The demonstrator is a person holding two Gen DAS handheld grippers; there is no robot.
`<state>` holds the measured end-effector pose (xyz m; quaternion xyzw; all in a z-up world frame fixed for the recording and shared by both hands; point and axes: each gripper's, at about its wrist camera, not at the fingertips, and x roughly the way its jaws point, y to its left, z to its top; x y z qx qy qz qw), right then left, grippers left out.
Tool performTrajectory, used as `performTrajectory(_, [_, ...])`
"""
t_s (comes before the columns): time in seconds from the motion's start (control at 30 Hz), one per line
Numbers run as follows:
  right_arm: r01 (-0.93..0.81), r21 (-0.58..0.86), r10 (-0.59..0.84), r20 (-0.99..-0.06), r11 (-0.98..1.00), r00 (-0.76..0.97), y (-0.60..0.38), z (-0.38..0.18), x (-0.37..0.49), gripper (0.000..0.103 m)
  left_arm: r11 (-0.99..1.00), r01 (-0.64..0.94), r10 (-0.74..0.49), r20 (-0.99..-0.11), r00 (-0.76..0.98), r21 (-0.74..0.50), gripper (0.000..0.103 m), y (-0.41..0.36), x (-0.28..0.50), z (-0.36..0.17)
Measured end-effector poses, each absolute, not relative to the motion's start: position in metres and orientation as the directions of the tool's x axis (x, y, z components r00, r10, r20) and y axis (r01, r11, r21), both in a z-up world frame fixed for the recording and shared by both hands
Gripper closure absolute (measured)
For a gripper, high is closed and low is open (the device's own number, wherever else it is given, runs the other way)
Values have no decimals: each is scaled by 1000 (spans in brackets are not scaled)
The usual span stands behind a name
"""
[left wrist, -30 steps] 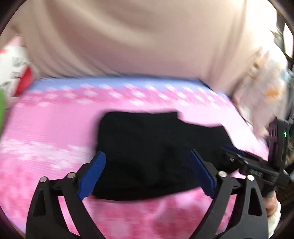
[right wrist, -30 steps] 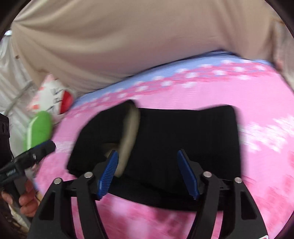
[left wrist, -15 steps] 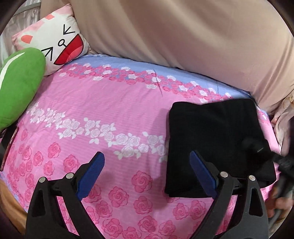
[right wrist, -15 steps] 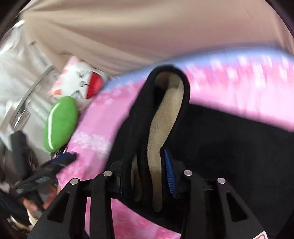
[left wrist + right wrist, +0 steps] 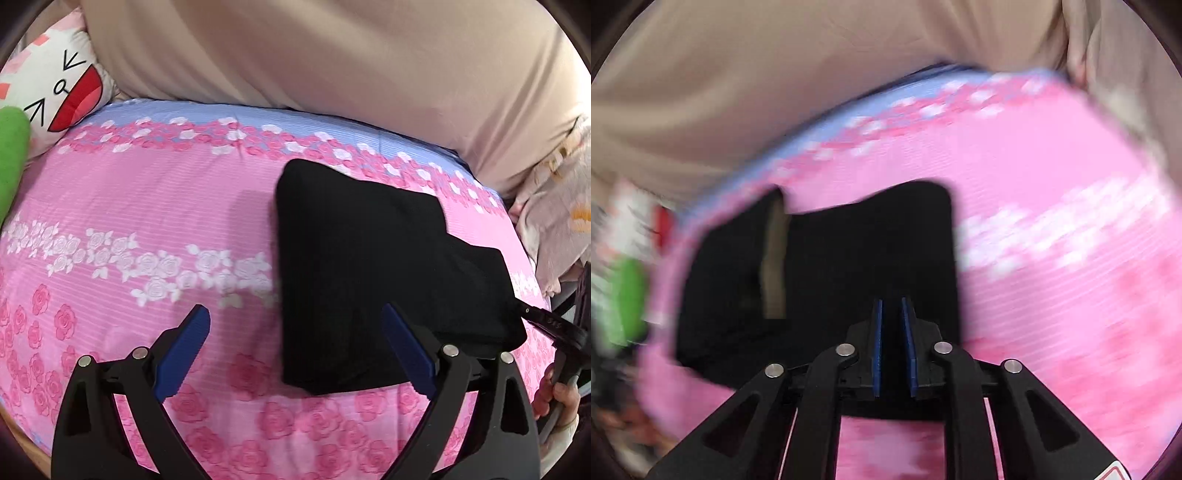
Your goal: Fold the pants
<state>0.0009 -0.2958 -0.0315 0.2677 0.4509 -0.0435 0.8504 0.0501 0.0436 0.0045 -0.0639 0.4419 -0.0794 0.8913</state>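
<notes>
Pants (image 5: 376, 266), black and folded into a thick wad, lie on the pink rose-print bedsheet (image 5: 147, 206), right of centre in the left wrist view, under the beige cover (image 5: 314, 51) that fills the top of the frame. At the far left of that view sit a green plush (image 5: 11, 158) and, above it, a white cartoon-face pillow (image 5: 55, 85). Low in the frame, the left gripper (image 5: 295, 343) stands wide apart with nothing between its blue pads; its left pad is over bare sheet, its right pad over the near edge of the pants. At the lower right edge a hand (image 5: 557, 402) holds the black handle of the other tool.

The right wrist view is smeared with blur. At its left edge the plush (image 5: 628, 295) and pillow (image 5: 635, 221) show as streaks. The pants (image 5: 827, 273) fill the middle, with a strip of tan lining (image 5: 774, 266) showing at a fold on their left part. The right gripper (image 5: 894, 347), low centre, has just been closing: its pads stand nearly together with a narrow dark gap, above the near edge of the pants. Whether cloth is pinched in that gap I cannot tell. Pink sheet (image 5: 1052, 221) spreads to the right.
</notes>
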Motion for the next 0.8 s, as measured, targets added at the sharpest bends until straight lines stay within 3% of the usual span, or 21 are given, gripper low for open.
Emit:
performTrajectory(0.03, [276, 444, 202, -766, 852, 611, -288, -26, 5, 58, 980, 92, -198, -775, 600, -178, 11, 40, 49, 6])
performTrajectory(0.1, [192, 435, 217, -727, 880, 651, -265, -10, 18, 26, 981, 104, -193, -773, 605, -163, 11, 35, 47, 7])
performTrajectory(0.3, [86, 391, 277, -773, 916, 570, -214, -31, 71, 24, 991, 97, -136, -786, 603, -97, 11, 31, 44, 1])
performTrajectory(0.37, [83, 387, 289, -800, 918, 525, -199, -52, 86, 34, 991, 101, -128, -793, 595, -83, 11, 31, 43, -3])
performTrajectory(0.43, [85, 364, 270, -809, 928, 522, -187, -59, 89, 68, 990, 108, -137, -799, 585, -90, 11, 30, 43, -4])
performTrajectory(0.47, [52, 399, 314, -788, 915, 530, -182, -54, 88, 72, 989, 116, -146, -800, 581, -97, 11, 29, 43, -4])
performTrajectory(0.5, [24, 414, 332, -762, 910, 556, -178, -42, 85, 88, 987, 121, -155, -800, 580, -104, 11, 28, 43, -3])
performTrajectory(0.67, [27, 313, 203, -678, 949, 707, -215, 36, 31, 92, 959, 205, -280, -778, 563, -197, 7, 15, 39, 5])
performTrajectory(0.8, [211, 190, 10, -765, 959, 644, -264, 13, -5, 86, 930, 258, -361, -782, 508, -261, 7, -5, 44, -8])
